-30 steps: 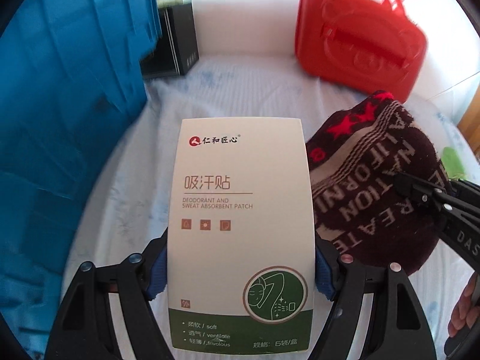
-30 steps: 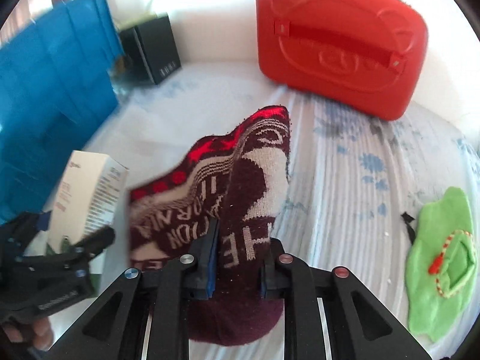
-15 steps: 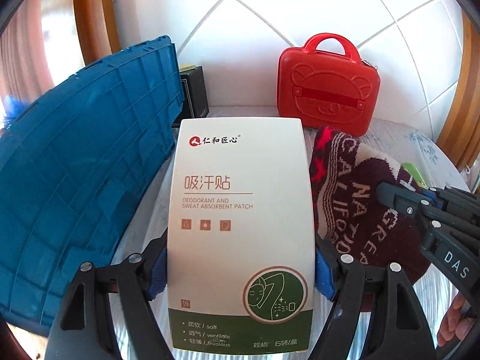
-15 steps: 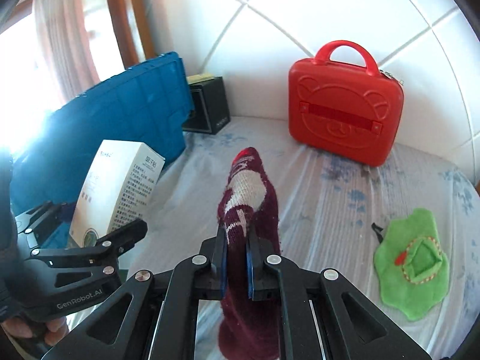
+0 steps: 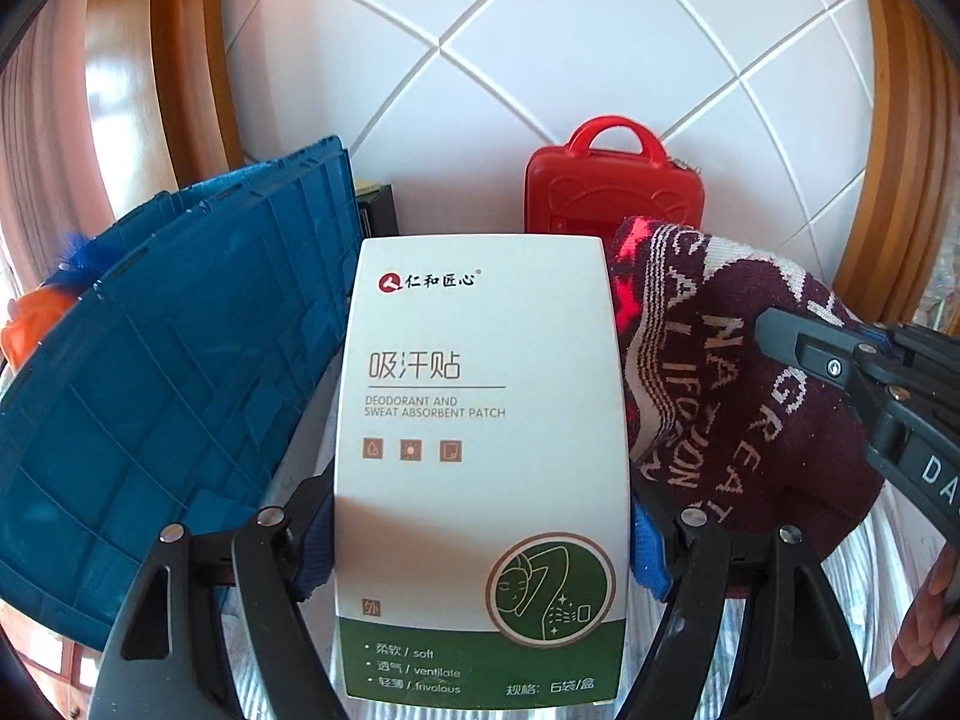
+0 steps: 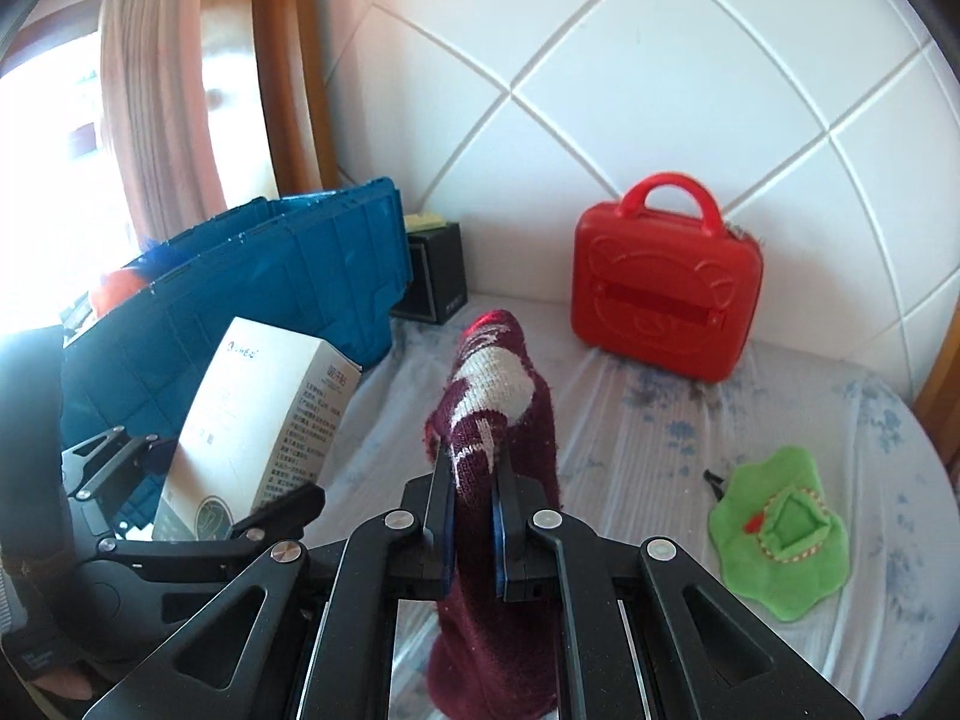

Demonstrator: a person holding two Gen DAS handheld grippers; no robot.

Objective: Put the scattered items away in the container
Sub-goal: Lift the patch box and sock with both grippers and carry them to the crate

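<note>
My left gripper (image 5: 480, 546) is shut on a white and green deodorant patch box (image 5: 480, 420), held upright above the bed; the same box (image 6: 258, 438) shows at the left of the right wrist view. My right gripper (image 6: 471, 516) is shut on a maroon patterned sock (image 6: 492, 414), which hangs limp from its pads. The sock (image 5: 732, 378) hangs just right of the box in the left wrist view. The blue plastic crate (image 5: 162, 372) stands to the left, its ribbed wall facing me, an orange and blue thing (image 5: 36, 324) showing inside.
A red bear-embossed case (image 6: 666, 294) stands against the white tiled wall. A black box (image 6: 438, 282) sits between crate and case. A green felt piece (image 6: 780, 534) lies on the pale bedsheet (image 6: 648, 420) at right. Wooden frames flank the wall.
Both grippers have risen with their loads and tilted up, so the wall and crate rim have come into view. The sock, draped on the sheet before, now hangs free.
</note>
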